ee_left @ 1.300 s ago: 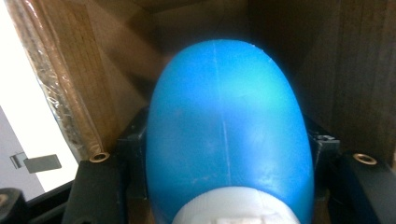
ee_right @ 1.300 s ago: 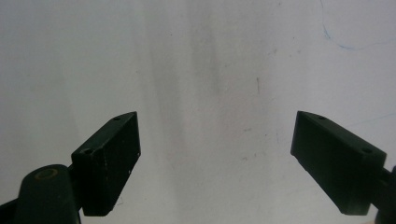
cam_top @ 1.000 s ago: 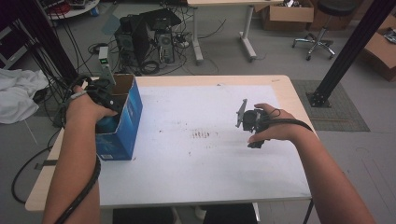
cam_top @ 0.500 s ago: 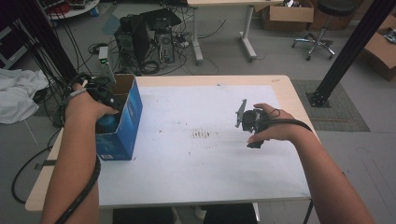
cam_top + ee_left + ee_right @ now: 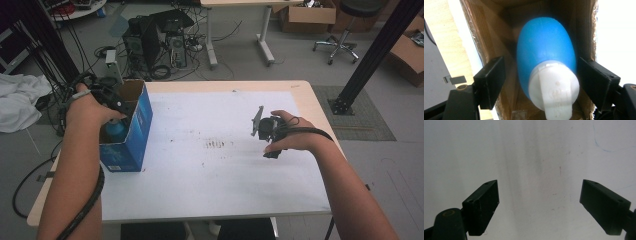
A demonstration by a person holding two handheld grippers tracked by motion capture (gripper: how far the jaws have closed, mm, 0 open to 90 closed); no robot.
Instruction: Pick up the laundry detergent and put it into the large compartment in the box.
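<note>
While the left gripper (image 5: 541, 82) hangs over the blue box (image 5: 134, 131), jaws just opening, parted either side of the blue bottle (image 5: 546, 50) without pressing, bottle lying inside the box, white cap (image 5: 554, 87) nearest the jaws, right gripper (image 5: 539, 207) spread wide above bare white table (image 5: 536, 150), well apart.

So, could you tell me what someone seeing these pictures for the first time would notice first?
Probably the blue bottle with its white cap, standing inside the open blue cardboard box at the table's left edge. The left gripper reaches into that box with its jaws either side of the bottle; they have just been opening, and a gap shows at each pad. Over at the right, the right gripper is held open above the bare white tabletop.
</note>
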